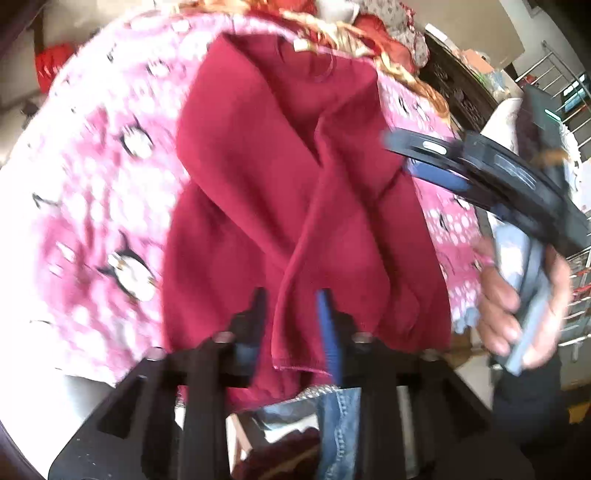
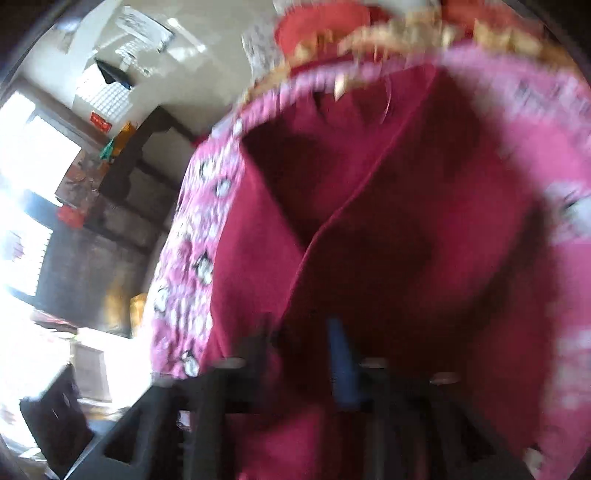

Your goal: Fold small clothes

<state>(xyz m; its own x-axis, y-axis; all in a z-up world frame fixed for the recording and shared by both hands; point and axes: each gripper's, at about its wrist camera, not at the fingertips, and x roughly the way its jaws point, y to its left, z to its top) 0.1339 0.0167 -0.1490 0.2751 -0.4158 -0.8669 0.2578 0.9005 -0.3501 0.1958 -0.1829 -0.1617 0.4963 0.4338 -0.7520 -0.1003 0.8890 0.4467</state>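
A maroon garment (image 1: 295, 184) lies on a pink blanket printed with penguins (image 1: 110, 184), its sides folded in over the middle. My left gripper (image 1: 291, 310) hovers at its near hem with its fingers apart; a fold of the hem runs between them, and the pads do not press on it. Over the garment's right edge is my right gripper (image 1: 397, 157), held by a hand (image 1: 517, 306). In the blurred right wrist view the right gripper (image 2: 301, 332) stands open above the maroon garment (image 2: 369, 221), with nothing gripped.
Red and gold cloths (image 1: 369, 33) are piled at the far edge of the blanket. Blue jeans (image 1: 340, 424) show below the near edge. Dark wooden furniture (image 1: 461, 96) stands at the far right. The pink blanket (image 2: 184, 258) drops off beside a dark cabinet (image 2: 92, 258).
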